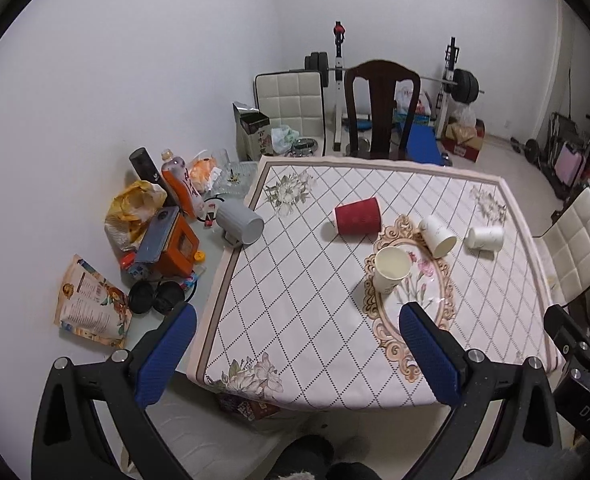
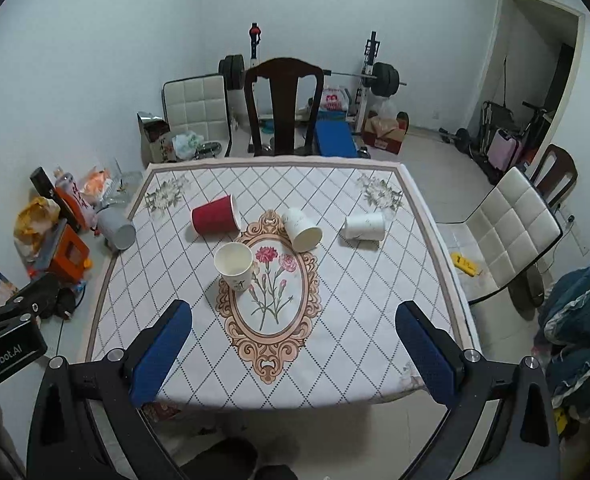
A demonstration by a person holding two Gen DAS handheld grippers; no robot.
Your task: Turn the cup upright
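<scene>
Both spread wide and empty above near table edge, left gripper (image 1: 297, 332) and right gripper (image 2: 293, 328); beyond, white cup (image 2: 235, 266) upright on tablecloth (image 2: 335, 320), then red cup (image 2: 215, 218) and two white cups (image 2: 303, 229) (image 2: 363, 226) on their sides.

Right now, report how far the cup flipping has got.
Done: one white cup stands upright. In hand: nothing; the left gripper and right gripper are both open above the table's near edge. Left: the red cup and two white cups lie on their sides.
</scene>
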